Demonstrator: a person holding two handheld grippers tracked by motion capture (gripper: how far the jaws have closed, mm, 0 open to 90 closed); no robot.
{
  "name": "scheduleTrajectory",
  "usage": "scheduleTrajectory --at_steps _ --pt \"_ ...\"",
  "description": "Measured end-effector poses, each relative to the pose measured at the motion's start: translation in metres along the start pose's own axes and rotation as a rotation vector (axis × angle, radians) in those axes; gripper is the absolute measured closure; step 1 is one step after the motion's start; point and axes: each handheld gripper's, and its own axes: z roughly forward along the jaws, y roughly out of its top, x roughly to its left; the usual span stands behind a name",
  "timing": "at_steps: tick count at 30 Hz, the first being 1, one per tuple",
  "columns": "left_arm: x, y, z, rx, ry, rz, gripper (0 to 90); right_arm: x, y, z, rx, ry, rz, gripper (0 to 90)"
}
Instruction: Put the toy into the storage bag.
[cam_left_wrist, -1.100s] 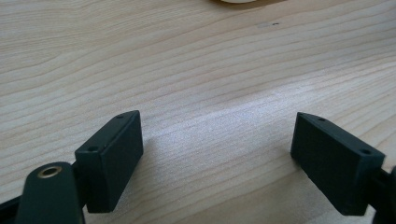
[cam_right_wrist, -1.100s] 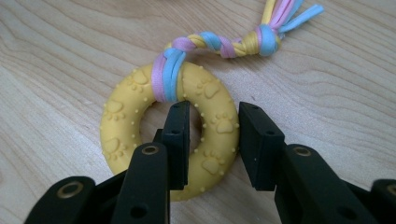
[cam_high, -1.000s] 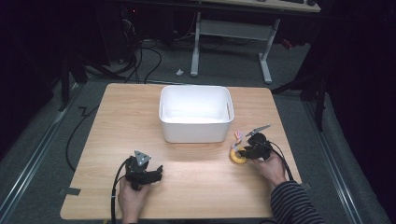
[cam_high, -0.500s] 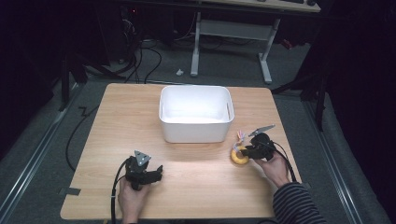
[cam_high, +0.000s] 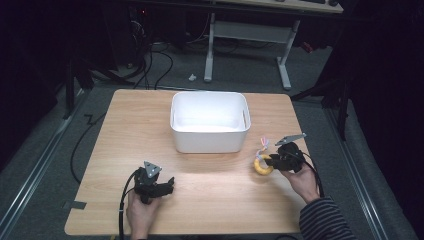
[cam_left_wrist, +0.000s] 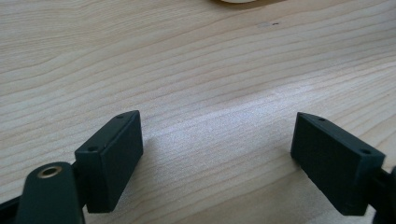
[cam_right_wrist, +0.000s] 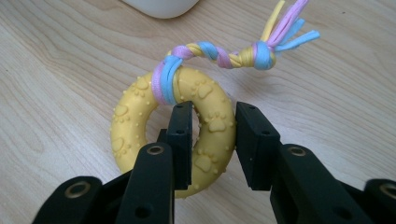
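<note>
A: Fig. legend, pt 1. What does the right hand-held gripper (cam_right_wrist: 212, 140) hold?

B: A yellow ring toy (cam_right_wrist: 175, 133) w/ paw-print bumps. In the right gripper view one jaw stands inside the ring's hole, the other outside, so they're clenched on one side of the ring. A braided cord (cam_right_wrist: 219, 53) in pink, blue & yellow is looped round the ring's top & ends in a loose tassel.

A: And where is the toy, seen from above?

B: High view: yellow ring toy (cam_high: 261, 165) at the counter's (cam_high: 215, 205) right side, just off the front right corner of the white bin (cam_high: 210, 140), not touching it. Cord tassel points toward the bin. Whether the ring rests on the wood or hangs just clear of it, can't tell. Right hand-held gripper (cam_high: 272, 160) reaches it from the right, w/ the person's right hand (cam_high: 300, 175) behind & a striped sleeve (cam_high: 322, 220) at the bottom edge.

A: Pt 2, the left side?

B: Left hand-held gripper (cam_high: 167, 186) lies near the counter's front left, well apart from toy & bin, held by the left hand (cam_high: 142, 212); grey three-cornered plate on top, cable trailing down. In the left gripper view its jaws are spread wide, released, nothing but bare wood betw. them (cam_left_wrist: 217, 144).

A: The bin?

B: Rectangular, white, rounded corners, at counter centre toward the far edge; inside looks bare.
</note>
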Motion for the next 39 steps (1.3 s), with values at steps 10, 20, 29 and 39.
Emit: scheduleTrajectory --at_steps 10,20,29,39 --pt "0.000 0.000 0.000 0.000 0.000 0.000 17.1 -0.013 -0.009 -0.025 -0.042 0.001 0.047 68.7" --pt "0.000 0.000 0.000 0.000 0.000 0.000 17.1 -0.018 -0.012 -0.044 -0.067 -0.009 0.049 68.8" --pt "0.000 0.000 0.000 0.000 0.000 0.000 17.1 -0.022 -0.007 -0.063 -0.111 0.001 0.053 68.7" --pt "0.000 0.000 0.000 0.000 0.000 0.000 17.1 -0.024 0.003 -0.080 -0.138 0.003 0.044 68.7"
